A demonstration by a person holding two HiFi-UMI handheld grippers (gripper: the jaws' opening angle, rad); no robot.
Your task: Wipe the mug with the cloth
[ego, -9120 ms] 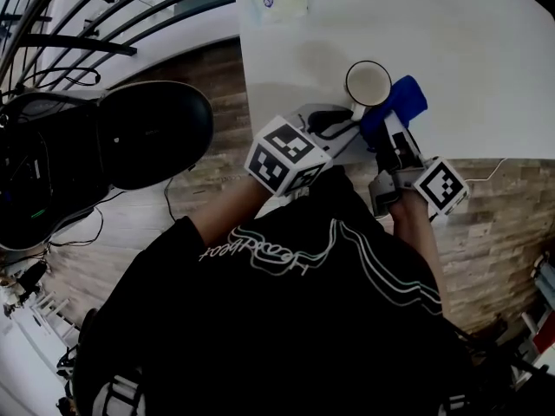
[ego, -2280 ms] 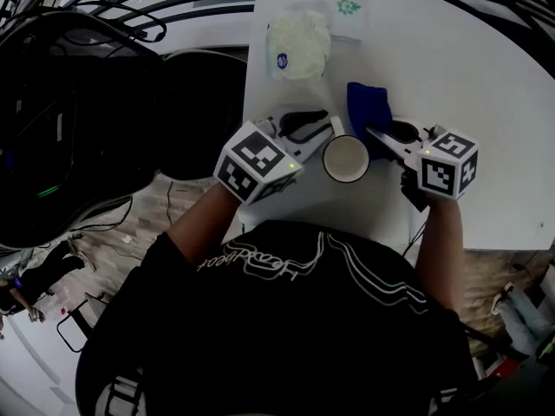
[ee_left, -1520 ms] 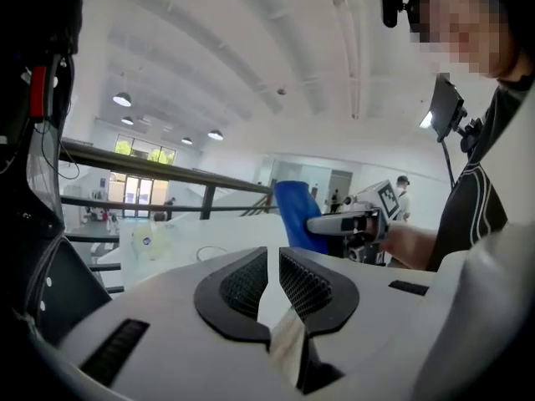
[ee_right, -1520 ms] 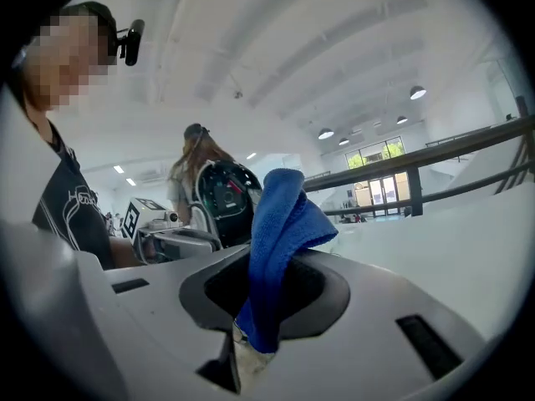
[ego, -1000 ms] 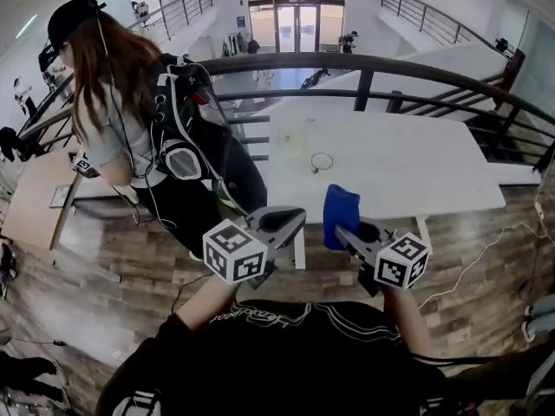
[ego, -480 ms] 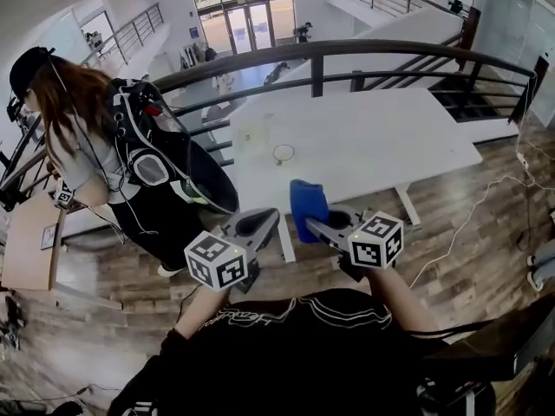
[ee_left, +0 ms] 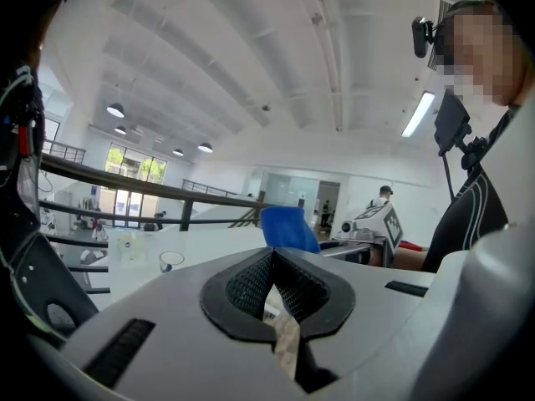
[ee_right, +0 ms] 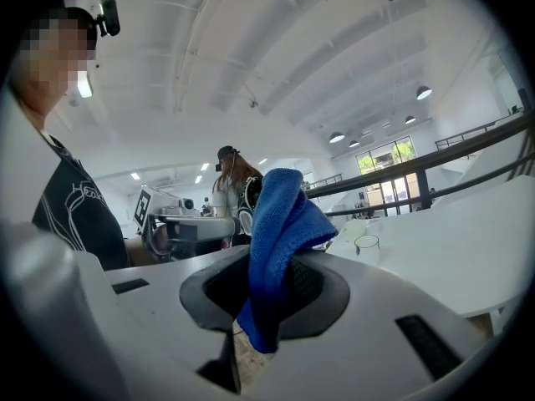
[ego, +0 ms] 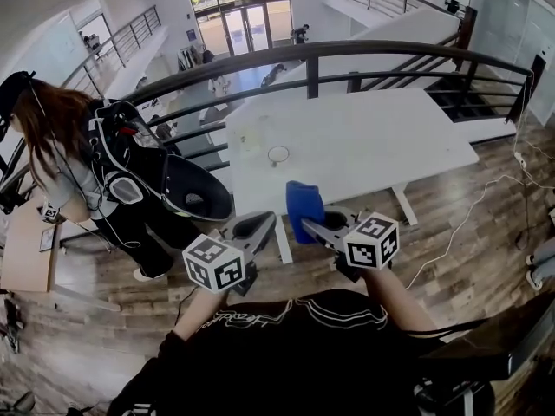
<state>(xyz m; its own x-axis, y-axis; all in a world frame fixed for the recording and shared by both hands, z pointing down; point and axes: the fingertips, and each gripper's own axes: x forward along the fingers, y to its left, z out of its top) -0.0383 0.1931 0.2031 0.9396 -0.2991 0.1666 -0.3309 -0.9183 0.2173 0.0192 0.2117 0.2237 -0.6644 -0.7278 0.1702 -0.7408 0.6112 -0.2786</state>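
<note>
The mug (ego: 277,155) stands alone on the white table (ego: 381,137), well ahead of both grippers. My right gripper (ego: 305,224) is shut on the blue cloth (ego: 303,208), which sticks up out of its jaws. In the right gripper view the cloth (ee_right: 280,241) hangs folded between the pads, with the mug (ee_right: 365,243) small and far off to the right. My left gripper (ego: 263,224) is shut with nothing in it and hangs beside the right one over the wooden floor. From the left gripper view (ee_left: 272,256) I see the cloth (ee_left: 288,226) and the distant mug (ee_left: 171,261).
A person with a black backpack (ego: 130,176) stands at the left, close to the table's corner. A dark railing (ego: 312,59) runs behind the table. A pale packet (ego: 251,137) lies near the mug. A cable (ego: 451,241) trails over the floor at the right.
Two seconds ago both grippers were at the mug on the table; now they hang back from it over the floor. The person at the left has shifted further left.
</note>
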